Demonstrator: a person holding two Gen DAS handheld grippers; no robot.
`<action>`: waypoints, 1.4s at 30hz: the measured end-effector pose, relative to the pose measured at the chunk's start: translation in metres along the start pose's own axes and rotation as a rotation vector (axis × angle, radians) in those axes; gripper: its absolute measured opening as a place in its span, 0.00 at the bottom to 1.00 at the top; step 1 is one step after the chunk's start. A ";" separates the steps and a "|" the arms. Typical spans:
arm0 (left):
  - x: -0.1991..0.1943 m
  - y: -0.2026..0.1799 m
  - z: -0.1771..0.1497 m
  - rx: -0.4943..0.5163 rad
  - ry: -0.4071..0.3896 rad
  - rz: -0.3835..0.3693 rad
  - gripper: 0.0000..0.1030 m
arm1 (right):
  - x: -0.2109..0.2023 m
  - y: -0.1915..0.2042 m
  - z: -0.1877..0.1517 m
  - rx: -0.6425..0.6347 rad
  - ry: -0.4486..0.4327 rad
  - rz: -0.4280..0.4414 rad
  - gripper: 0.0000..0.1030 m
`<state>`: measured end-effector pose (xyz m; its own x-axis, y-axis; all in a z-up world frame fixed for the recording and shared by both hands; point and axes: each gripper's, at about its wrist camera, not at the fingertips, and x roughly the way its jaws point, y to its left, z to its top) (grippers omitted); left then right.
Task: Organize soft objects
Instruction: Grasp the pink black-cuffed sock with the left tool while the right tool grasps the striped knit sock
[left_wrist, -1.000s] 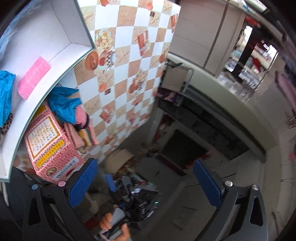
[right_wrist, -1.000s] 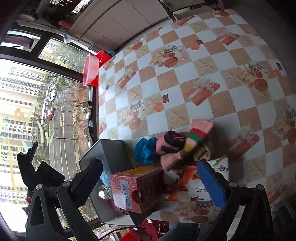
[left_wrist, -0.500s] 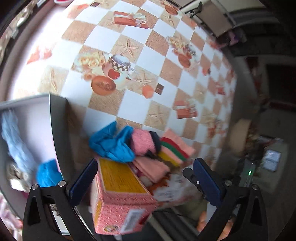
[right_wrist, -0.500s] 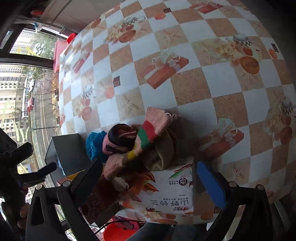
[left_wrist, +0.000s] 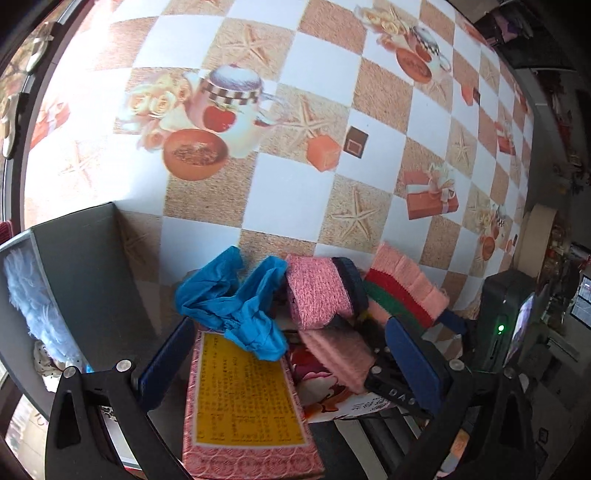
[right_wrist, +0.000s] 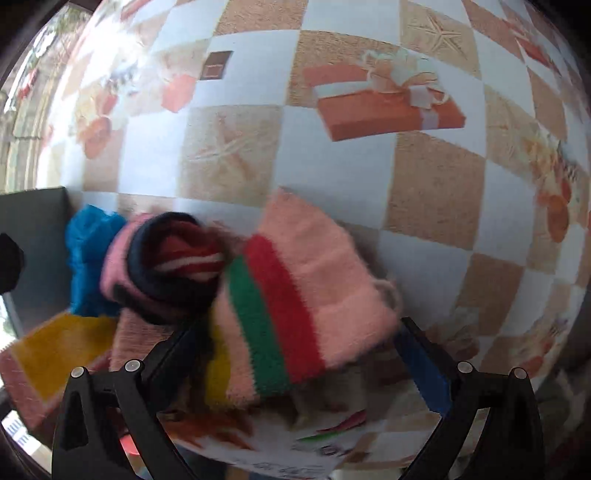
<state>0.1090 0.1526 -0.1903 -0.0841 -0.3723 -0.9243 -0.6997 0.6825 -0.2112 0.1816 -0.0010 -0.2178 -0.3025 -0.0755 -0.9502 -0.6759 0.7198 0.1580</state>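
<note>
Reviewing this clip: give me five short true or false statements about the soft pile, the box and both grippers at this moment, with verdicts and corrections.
1. The blue cloth drapes partly onto the pink box with the yellow label. True.
2. The left gripper is clamped on the blue cloth. False: its jaws stand open, holding nothing.
3. The striped knit piece has red and green bands on pink. True.
4. The right gripper is shut on the striped knit piece. False: its jaws are spread wide either side of it.
5. The grey bin beside the pile is empty. False: a pale fluffy item lies inside.
</note>
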 end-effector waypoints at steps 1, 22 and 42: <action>0.003 -0.005 0.002 0.009 0.008 0.006 1.00 | 0.001 -0.001 0.001 -0.017 0.001 -0.029 1.00; 0.053 -0.177 -0.015 0.474 -0.062 0.135 1.00 | -0.058 -0.206 -0.055 0.470 -0.322 0.012 1.00; 0.057 -0.170 0.033 0.494 -0.206 0.321 1.00 | -0.054 -0.228 -0.138 0.541 -0.344 0.174 1.00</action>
<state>0.2463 0.0361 -0.2172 -0.0629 -0.0053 -0.9980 -0.2476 0.9688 0.0104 0.2590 -0.2561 -0.1652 -0.0840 0.2334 -0.9687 -0.1766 0.9533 0.2450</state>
